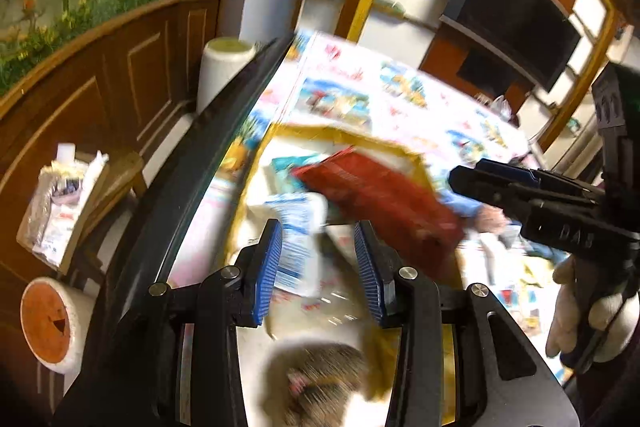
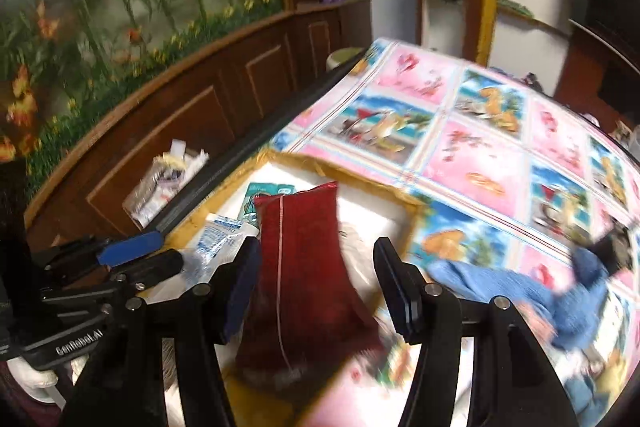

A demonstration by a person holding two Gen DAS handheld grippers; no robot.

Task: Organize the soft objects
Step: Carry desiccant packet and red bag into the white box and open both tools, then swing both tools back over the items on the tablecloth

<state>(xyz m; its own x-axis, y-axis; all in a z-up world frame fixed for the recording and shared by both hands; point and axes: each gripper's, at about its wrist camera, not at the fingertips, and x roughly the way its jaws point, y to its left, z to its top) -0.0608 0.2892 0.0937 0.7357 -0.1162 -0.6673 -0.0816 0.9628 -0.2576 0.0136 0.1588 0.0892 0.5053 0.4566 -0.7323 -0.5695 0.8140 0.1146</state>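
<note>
your right gripper (image 2: 316,283) stands part open, the red cloth pouch (image 2: 298,267) between its fingers, brushing the left pad, clear of the right. your left gripper (image 1: 320,267) is part open over a white-blue packet (image 1: 296,239), not pinching it. both lie in the yellow-rimmed tray (image 2: 404,203) on the patterned tablecloth (image 2: 480,147).

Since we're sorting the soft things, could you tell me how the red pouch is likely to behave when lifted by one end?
The red pouch looks like soft woven fabric, so it would probably sag rather than stay stiff. Its sides curve inward and its lower end bulges, suggesting loose filling that may shift. The textured cloth seems unlikely to slip, and it looks too flat to roll.
</note>
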